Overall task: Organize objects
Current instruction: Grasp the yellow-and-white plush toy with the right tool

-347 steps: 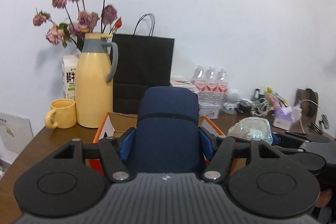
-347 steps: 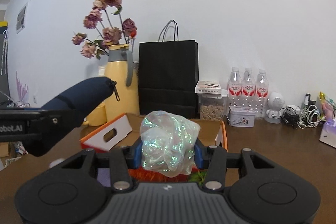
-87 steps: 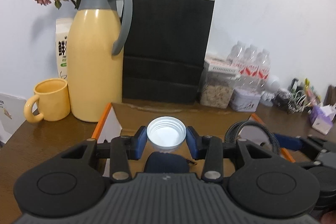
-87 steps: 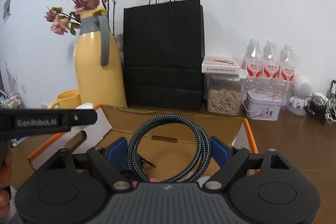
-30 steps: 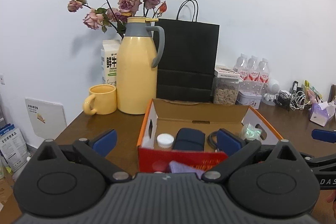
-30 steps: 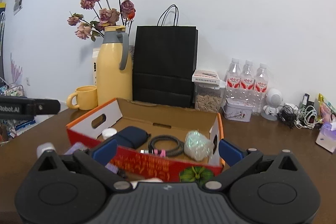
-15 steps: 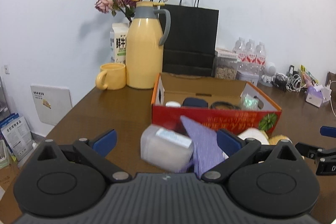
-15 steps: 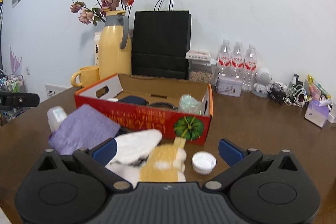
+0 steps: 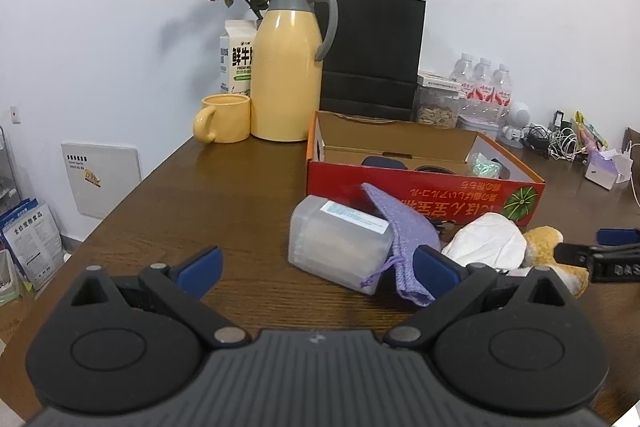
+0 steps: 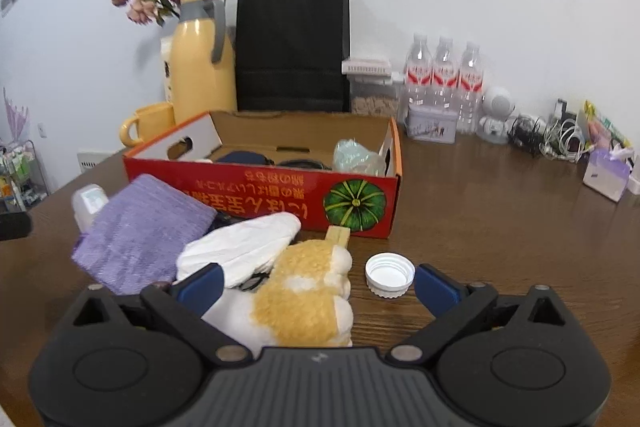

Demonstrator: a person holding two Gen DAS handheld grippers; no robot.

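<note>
Right wrist view: the right gripper (image 10: 316, 287) is seen low over the wooden surface (image 10: 500, 211), its jaws wide but closing, with the plush toy (image 10: 308, 295) between them and the white bottle cap (image 10: 390, 275) just inside the right-hand pad. No pad is pressed on anything yet. Just behind the toy lie a white cloth (image 10: 244, 247) and a purple knitted pouch (image 10: 140, 231), both in front of the red cardboard box (image 10: 280, 191), where a dark case, a cable and a shiny bag are already stowed.

From the left wrist view, the left gripper (image 9: 316, 267) is held fully open and empty, aimed at the translucent plastic container (image 9: 340, 243) lying on its side, with the pouch's cord draped against it.

The step in hand is judged to be a double pick-up: toy on the right, container on the left. For a clean grab, the toy's body should be centred between the pads so the cap is not pinched along with it; the cloth overlapping the toy's far side may be dragged if the closure is made too far forward. On the left, the container is best taken across its narrow sides, clear of the pouch, since smooth plastic could slip under a shallow grip. Both items would then be lifted over the box's near wall.
</note>
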